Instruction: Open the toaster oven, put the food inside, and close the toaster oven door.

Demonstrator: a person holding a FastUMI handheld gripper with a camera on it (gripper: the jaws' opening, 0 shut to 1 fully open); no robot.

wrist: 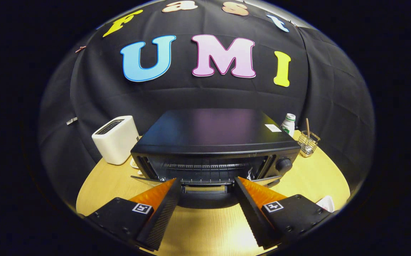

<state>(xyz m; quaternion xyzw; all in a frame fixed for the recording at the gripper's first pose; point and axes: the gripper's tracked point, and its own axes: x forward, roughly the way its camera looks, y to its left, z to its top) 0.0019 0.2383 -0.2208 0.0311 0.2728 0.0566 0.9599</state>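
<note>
Gripper (205, 183) spread, empty; toaster oven (215, 149) door (205, 188) down at 12 o'clock; fingers may clip it.

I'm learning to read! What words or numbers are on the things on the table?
Sticker on the toaster oven top: too small to read.
Bottle behind it: print blurred, unreadable.
Square markers on the gripper, its fingers open before the oven's lowered door: patterns, no words.
Nothing on these things can be read.
</note>
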